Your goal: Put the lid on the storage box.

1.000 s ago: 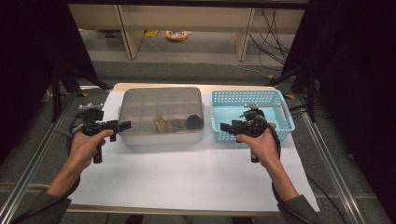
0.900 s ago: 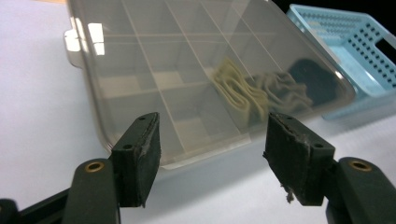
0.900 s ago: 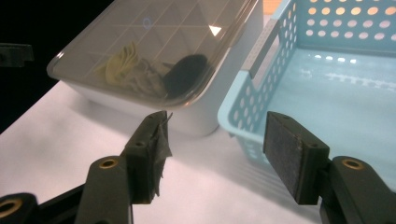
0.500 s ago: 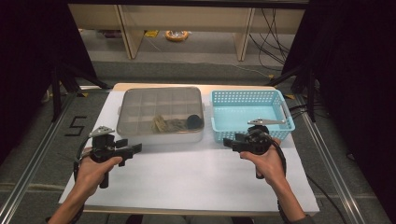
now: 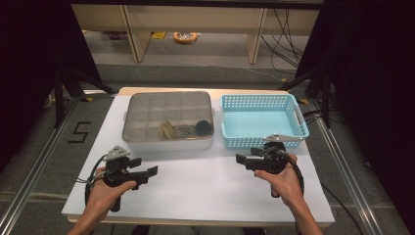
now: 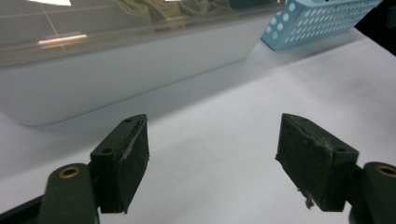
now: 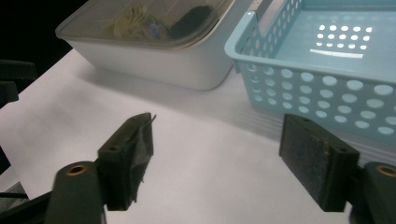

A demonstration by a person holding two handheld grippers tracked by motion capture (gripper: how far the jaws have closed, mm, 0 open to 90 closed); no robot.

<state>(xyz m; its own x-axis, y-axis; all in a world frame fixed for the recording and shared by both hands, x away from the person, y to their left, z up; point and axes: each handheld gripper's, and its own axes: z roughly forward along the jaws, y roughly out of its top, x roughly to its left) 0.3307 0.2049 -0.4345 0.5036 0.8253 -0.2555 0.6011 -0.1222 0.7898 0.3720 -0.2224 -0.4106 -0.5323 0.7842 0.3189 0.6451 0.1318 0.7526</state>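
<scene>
A pale box (image 5: pixel 169 141) with a clear lid stands at the back left of the white sheet, with a beige cloth bundle (image 5: pixel 169 129) and a dark bundle (image 5: pixel 204 127) inside. To its right stands an empty blue perforated basket (image 5: pixel 264 142). My left gripper (image 5: pixel 154 170) hovers low in front of the box, and its own view shows the box wall (image 6: pixel 116 79) just ahead of the left gripper (image 6: pixel 214 140). My right gripper (image 5: pixel 238 159) hovers in front of the basket (image 7: pixel 327 93). Both grippers' jaws have just been opening and stand wide with nothing between them, as the right gripper (image 7: pixel 217 140) view shows.
The white sheet (image 5: pixel 205 196) covers the table between my hands and reaches its front edge. A taped figure 5 (image 5: pixel 80 132) marks the grey surface at the left. Metal rails (image 5: pixel 29 181) run along both sides. Cables trail from each gripper.
Both hands have drawn back from the box and the basket toward the near edge and sunk lower. Both pairs of jaws have spread wider.
</scene>
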